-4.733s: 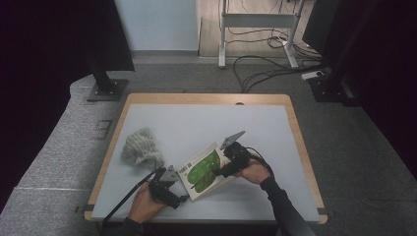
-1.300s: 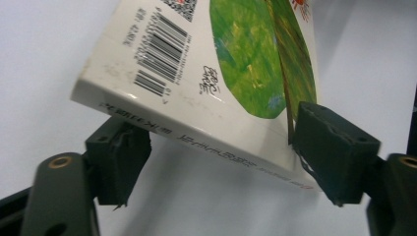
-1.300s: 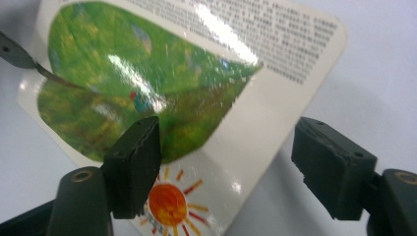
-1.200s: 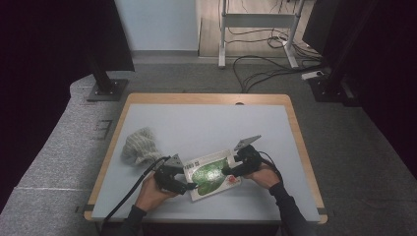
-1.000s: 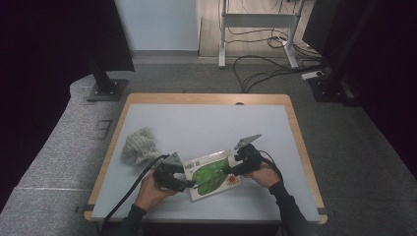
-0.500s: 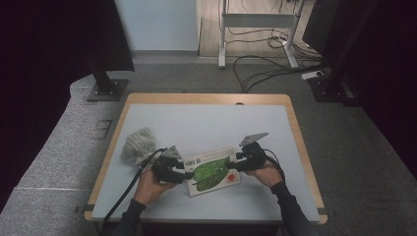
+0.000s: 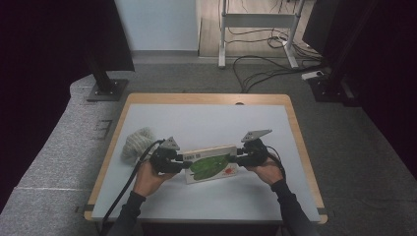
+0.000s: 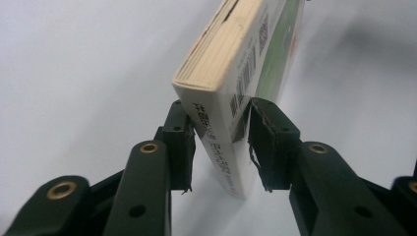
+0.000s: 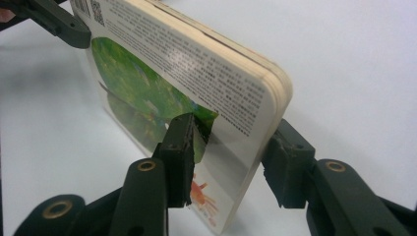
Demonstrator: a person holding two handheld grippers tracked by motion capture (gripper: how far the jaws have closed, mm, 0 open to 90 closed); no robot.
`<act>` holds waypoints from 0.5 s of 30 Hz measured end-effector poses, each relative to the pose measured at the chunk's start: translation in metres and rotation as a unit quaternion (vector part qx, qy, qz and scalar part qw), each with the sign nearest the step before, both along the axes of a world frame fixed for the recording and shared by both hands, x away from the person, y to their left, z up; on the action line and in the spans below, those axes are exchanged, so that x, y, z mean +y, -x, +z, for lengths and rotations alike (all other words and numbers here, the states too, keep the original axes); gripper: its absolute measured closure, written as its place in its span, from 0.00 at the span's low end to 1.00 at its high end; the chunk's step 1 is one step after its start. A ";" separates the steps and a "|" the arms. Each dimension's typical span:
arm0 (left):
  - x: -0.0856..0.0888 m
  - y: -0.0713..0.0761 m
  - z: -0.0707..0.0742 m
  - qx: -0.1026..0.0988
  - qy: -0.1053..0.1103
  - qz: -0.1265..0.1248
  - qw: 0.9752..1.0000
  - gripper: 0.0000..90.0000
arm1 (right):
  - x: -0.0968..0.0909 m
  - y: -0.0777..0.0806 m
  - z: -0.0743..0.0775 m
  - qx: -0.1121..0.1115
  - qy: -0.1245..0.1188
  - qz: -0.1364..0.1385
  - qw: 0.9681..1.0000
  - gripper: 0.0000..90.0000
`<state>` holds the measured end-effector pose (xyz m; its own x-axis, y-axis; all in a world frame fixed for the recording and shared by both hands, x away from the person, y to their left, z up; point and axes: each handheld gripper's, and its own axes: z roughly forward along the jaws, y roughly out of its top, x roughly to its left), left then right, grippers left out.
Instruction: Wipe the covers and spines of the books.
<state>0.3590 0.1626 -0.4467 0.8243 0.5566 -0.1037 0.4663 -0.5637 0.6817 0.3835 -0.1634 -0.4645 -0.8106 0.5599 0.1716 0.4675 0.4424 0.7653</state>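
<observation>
1. Now, our left gripper has its jaws clamped on one short end of the board book, one pad on each cover near the barcode.
2. Our right gripper straddles the opposite, rounded end; its near pad presses the green picture cover, while the far pad sits just beside the back cover and we cannot tell whether it bites.
3. The book hangs between the two grippers near the table's front, long axis across the white table top.
4. Since a few seconds ago the book has swung from a diagonal to level and square-on, and seems raised onto an edge; we judge we are standing it up or repositioning it.
5. A grey cloth lies behind the left hand, apart from the book.
</observation>
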 end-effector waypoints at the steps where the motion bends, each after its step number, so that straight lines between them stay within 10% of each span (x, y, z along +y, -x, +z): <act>1: 0.000 -0.002 0.001 -0.002 0.001 0.001 1.000 0.71 | 0.000 0.000 0.001 0.000 -0.002 -0.003 1.000 0.64; 15: 0.002 -0.038 0.005 -0.065 -0.017 0.028 0.997 0.67 | 0.013 -0.025 0.012 -0.034 0.020 -0.031 0.999 0.66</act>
